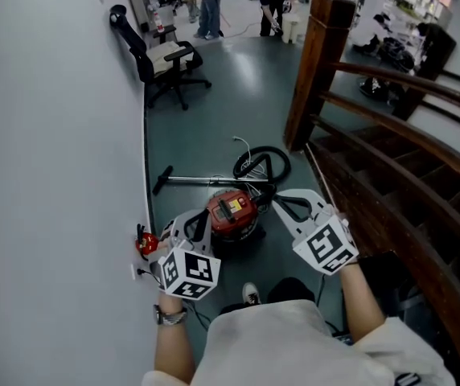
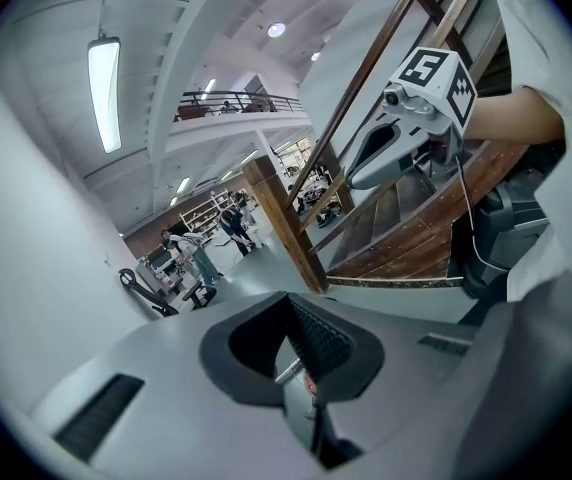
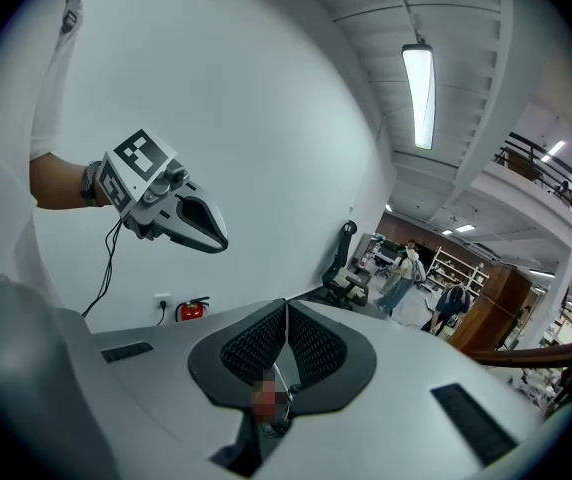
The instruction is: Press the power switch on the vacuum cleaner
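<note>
With jaws closed on nothing, the left gripper [image 2: 287, 298] and right gripper [image 3: 286, 306] hover either side of the red vacuum cleaner [image 1: 232, 213] on the floor [image 1: 214, 127], shown whole only in the head view, while the right gripper view catches a fire extinguisher [image 3: 192, 310].

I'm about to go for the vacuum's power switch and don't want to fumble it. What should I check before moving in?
1. Vacuum cleaner standing on the floor, in the head view: ok.
2. Power switch picked out on its top: cannot tell, too small.
3. Right gripper shut and empty, fit for pressing: ok.
4. Left gripper shut and empty: ok.
5. Hose and wand lie beyond the vacuum, off the approach: ok.
</note>
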Demonstrator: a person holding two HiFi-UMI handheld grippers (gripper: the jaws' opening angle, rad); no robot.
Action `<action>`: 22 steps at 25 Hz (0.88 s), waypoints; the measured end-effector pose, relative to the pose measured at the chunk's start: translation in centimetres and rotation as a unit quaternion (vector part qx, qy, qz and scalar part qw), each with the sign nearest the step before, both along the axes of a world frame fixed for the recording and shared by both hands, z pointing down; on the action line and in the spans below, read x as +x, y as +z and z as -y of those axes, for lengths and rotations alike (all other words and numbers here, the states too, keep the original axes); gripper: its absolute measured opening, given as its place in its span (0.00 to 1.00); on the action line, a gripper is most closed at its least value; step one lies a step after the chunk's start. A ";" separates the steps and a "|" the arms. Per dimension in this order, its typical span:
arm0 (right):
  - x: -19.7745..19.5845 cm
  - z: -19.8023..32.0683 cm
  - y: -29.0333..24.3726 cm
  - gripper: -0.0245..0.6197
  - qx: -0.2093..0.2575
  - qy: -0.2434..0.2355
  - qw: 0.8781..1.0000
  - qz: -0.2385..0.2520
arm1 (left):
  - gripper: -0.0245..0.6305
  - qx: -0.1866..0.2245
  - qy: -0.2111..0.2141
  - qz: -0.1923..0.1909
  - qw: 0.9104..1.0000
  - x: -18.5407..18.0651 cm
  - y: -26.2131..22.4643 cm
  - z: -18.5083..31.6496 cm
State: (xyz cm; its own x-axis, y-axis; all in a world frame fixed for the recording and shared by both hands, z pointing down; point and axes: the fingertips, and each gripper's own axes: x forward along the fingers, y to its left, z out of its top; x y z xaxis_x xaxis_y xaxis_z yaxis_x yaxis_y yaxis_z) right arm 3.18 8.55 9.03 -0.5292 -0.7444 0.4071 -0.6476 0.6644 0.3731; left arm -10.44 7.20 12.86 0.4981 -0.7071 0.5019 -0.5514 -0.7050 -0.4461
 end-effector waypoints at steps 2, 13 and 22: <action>-0.3 0.6 0.4 0.08 -0.005 0.001 1.000 -0.001 | 0.04 -0.007 0.001 0.001 1.000 -0.2 0.4 0.4; -0.4 2.6 2.8 0.08 -0.026 -0.016 0.999 0.009 | 0.04 -0.028 -0.010 0.006 1.000 -0.2 2.5 2.0; 1.6 6.1 5.1 0.08 -0.027 -0.027 0.999 0.010 | 0.04 -0.010 -0.052 -0.011 0.999 0.6 4.4 5.2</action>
